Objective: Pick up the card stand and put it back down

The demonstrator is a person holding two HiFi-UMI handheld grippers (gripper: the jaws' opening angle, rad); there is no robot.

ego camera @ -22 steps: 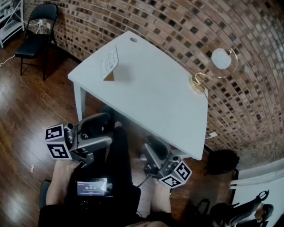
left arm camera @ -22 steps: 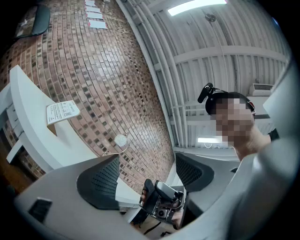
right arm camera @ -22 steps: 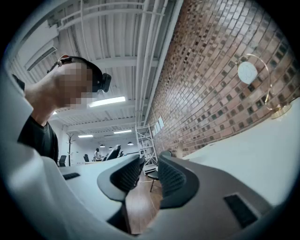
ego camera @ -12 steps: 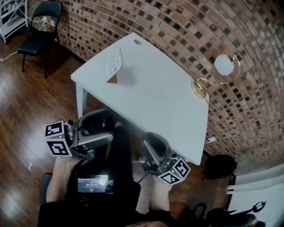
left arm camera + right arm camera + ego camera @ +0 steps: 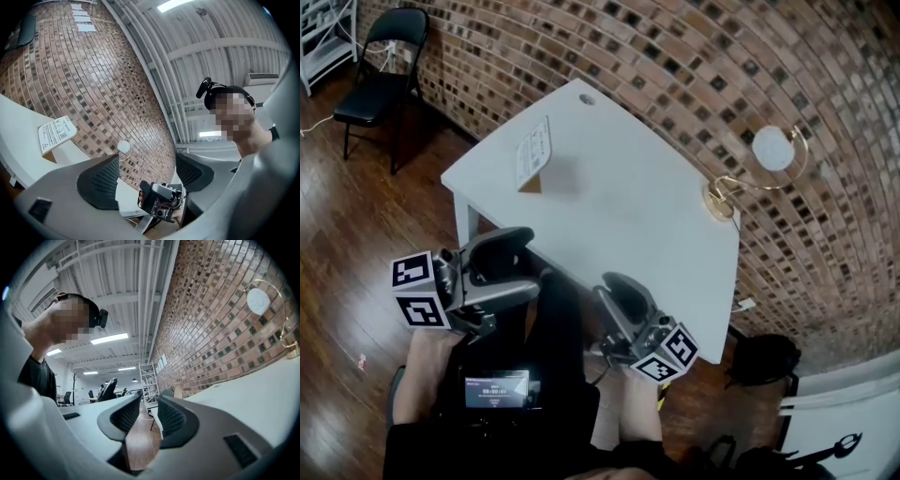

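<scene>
**Desk:** Where's the card stand (image 5: 532,155)?

**Photographer:** It stands untouched on the white table (image 5: 619,216), well ahead of the left gripper (image 5: 525,262), whose jaws gape wide and empty.

**Desk:** And the right gripper (image 5: 614,286)?

**Photographer:** It is alongside the left, by the table's near edge. Its jaws are narrowly parted on nothing, seemingly waiting before any reach.

Card stand (image 5: 532,155) on table (image 5: 619,216) (far-left corner), lamp (image 5: 772,148) at right edge.

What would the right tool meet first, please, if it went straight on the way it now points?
Nothing close, it seems: the right tool points level over wooden floor towards a distant white rack; depth is unclear.
</scene>
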